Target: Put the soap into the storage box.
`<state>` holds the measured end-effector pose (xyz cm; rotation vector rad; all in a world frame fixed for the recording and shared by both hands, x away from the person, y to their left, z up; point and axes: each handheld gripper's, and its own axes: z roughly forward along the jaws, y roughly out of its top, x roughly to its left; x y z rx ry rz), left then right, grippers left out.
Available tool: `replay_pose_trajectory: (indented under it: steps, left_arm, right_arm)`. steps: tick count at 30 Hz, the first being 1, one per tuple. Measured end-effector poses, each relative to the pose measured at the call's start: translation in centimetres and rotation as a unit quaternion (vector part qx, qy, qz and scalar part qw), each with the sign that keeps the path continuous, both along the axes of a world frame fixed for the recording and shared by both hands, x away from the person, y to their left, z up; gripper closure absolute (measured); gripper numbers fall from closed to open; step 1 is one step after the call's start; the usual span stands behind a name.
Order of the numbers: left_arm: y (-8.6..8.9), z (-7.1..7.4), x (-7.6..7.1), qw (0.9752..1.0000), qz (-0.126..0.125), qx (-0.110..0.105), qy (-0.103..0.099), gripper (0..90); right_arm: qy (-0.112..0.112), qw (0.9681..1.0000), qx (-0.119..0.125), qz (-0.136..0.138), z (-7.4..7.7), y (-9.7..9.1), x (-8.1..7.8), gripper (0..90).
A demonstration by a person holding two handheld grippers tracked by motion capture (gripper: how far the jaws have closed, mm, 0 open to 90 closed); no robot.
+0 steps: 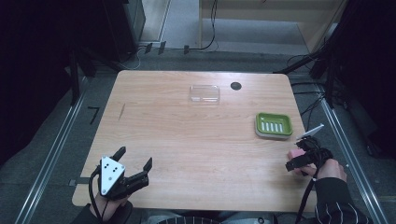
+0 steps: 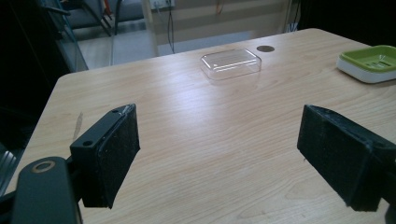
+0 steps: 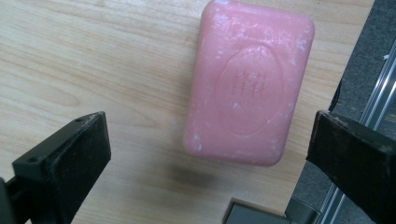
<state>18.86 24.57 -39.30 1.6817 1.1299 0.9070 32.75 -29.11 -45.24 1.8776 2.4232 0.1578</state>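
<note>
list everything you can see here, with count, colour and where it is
soap bar: 1, pink, lying flat at the table's right edge, between the open jaws of the right gripper
soap dish: 1, green on a white base, right side of table
lid: 1, clear plastic, far middle of table
table: 1, light wood
left gripper: 1, black, open, near left corner
right gripper: 1, black, open, over the soap bar

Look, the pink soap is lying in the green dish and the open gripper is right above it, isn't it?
Not quite. The pink soap lies flat on the wooden table near its edge, not in the green dish, which stands apart. The right gripper view shows it, with the open right gripper right above it.
</note>
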Motion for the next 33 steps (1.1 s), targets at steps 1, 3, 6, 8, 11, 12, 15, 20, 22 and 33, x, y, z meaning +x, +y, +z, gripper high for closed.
replay_pose_trajectory:
  steps: [1,3,6,8,11,12,15,20,22,33]
  left_arm:
    - [0.0,0.0,0.0,1.0,0.0,0.0,0.0,13.4]
    - [0.0,0.0,0.0,1.0,0.0,0.0,0.0,13.4]
    - [0.0,0.0,0.0,1.0,0.0,0.0,0.0,13.4]
    - [0.0,0.0,0.0,1.0,0.0,-0.001,0.0,13.3]
    - [0.0,0.0,0.1,1.0,0.001,0.0,0.001,13.3]
    - [0.0,0.0,0.1,1.0,0.001,0.0,0.001,13.4]
    - [-0.1,0.0,0.1,1.0,0.001,0.0,0.001,13.3]
    - [-0.1,0.0,0.1,1.0,0.001,0.0,0.002,13.3]
    - [-0.1,0.0,0.1,1.0,0.001,0.0,0.002,13.4]
    - [0.0,0.0,0.1,1.0,0.001,0.0,0.002,13.3]
  right_arm:
    - [0.0,1.0,0.0,0.002,-0.1,-0.1,0.1,0.0]
    - [0.002,1.0,0.001,0.0,-0.2,-0.1,0.3,0.0]
    - [0.005,1.0,-0.001,-0.005,-0.5,-0.4,0.9,0.0]
    - [0.007,1.0,0.0,-0.005,-0.6,-0.5,1.2,0.0]
    - [0.01,0.9999,0.0,-0.006,-0.9,-0.5,1.6,0.0]
    - [0.01,0.9999,0.001,-0.007,-0.9,-0.5,1.7,0.0]
    - [0.016,0.9999,0.0,-0.006,-1.3,-0.4,2.0,0.0]
    - [0.021,0.9997,-0.003,-0.008,-1.9,-0.6,2.6,0.0]
    - [0.025,0.9996,-0.003,-0.009,-2.0,-0.6,2.8,0.0]
    - [0.039,0.9992,0.0,-0.009,-2.8,-0.7,3.5,0.0]
